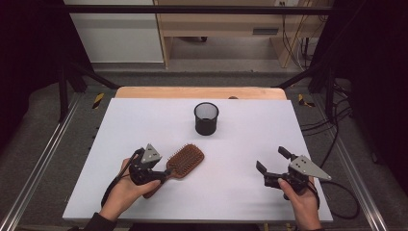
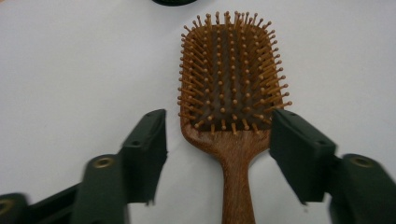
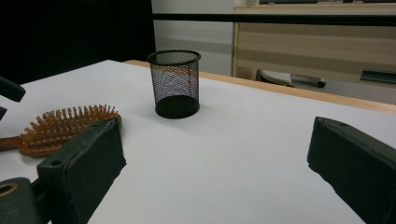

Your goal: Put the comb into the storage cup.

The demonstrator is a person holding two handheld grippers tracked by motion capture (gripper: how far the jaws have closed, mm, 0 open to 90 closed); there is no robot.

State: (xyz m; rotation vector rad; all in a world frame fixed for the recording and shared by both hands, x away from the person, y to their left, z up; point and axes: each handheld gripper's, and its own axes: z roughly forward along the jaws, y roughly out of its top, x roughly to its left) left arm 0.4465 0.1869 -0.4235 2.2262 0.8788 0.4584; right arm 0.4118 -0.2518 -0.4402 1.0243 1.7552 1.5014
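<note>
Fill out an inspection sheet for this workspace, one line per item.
Surface: white tabletop, wooden edge at the far side.
Job's things: brown wooden paddle hairbrush lying bristles up; black wire-mesh cup upright, apart from it.
Clutter: nothing seen.
Grippers: left gripper open, jaws astride the brush neck, not pressing; right gripper open, nothing between its jaws.
Cables: black cable trailing off the right gripper.
Surroundings: wooden furniture, dark frame rails.

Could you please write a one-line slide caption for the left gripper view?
Left gripper open astride the neck of a wooden hairbrush, bristles up on the white table.
</note>
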